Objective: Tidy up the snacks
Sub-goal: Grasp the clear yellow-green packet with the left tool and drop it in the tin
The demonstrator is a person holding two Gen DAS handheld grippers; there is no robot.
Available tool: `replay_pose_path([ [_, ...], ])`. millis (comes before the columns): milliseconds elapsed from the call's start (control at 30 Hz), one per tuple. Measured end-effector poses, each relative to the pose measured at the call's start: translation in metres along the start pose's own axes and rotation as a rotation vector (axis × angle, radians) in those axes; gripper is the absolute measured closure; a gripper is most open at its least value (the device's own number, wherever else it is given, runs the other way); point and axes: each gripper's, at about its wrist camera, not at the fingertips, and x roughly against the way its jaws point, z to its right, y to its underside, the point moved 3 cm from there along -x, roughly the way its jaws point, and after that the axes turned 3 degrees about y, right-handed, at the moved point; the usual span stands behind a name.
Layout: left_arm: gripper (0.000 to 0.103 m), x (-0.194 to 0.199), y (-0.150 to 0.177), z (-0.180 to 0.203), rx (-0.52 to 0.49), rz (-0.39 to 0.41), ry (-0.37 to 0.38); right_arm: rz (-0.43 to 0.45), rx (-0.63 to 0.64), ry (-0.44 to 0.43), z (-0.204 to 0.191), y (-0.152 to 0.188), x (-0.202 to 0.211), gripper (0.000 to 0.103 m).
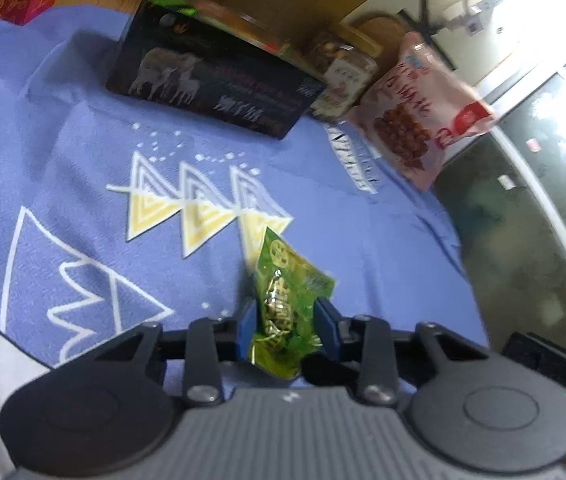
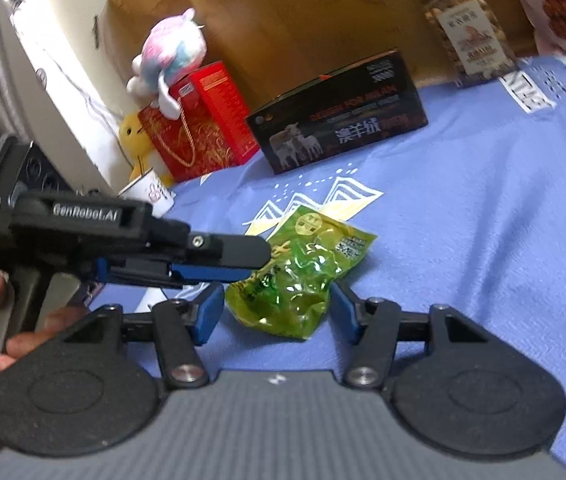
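A small green snack packet [image 1: 285, 304] sits between the blue pads of my left gripper [image 1: 286, 320], which is shut on it just above the blue cloth [image 1: 83, 152]. In the right wrist view the same packet [image 2: 303, 264] is held by the left gripper [image 2: 259, 260] coming in from the left. My right gripper [image 2: 273, 304] is open, its fingers on either side of the packet's near end, not touching it. A black box [image 1: 211, 84], a nut jar [image 1: 343, 76] and a pink snack bag [image 1: 423, 116] stand at the cloth's far edge.
The black box [image 2: 339, 120] and jar [image 2: 467, 32] stand before cardboard boxes [image 2: 283, 20]. A red gift bag [image 2: 199, 120], plush toys [image 2: 171, 56] and a white cup [image 2: 151, 194] are at the far left. A dark floor [image 1: 523, 220] lies beyond the cloth's right edge.
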Motion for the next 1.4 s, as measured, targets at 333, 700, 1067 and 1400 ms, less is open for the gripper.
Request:
replay_pose_path([
  [333,0.079,0.007,-0.019,0.005,0.001,0.04,0.053,-0.01,0.188,0.11,-0.021,-0.003,-0.016,0.042],
  [700,0.074,-0.003,-0.021,0.004,0.032,-0.01,0.142,0.002,0.36,0.278,-0.027,-0.004,-0.028,0.083],
  [1067,0.077,-0.001,-0.038,-0.009,0.095,-0.017,0.196,0.035,0.521,0.332,-0.048,-0.006,-0.034,0.085],
  [1400,0.077,0.033,-0.139,0.02,-0.07,0.182,0.16,0.226,0.766,0.383,-0.073,-0.103,-0.083,0.086],
])
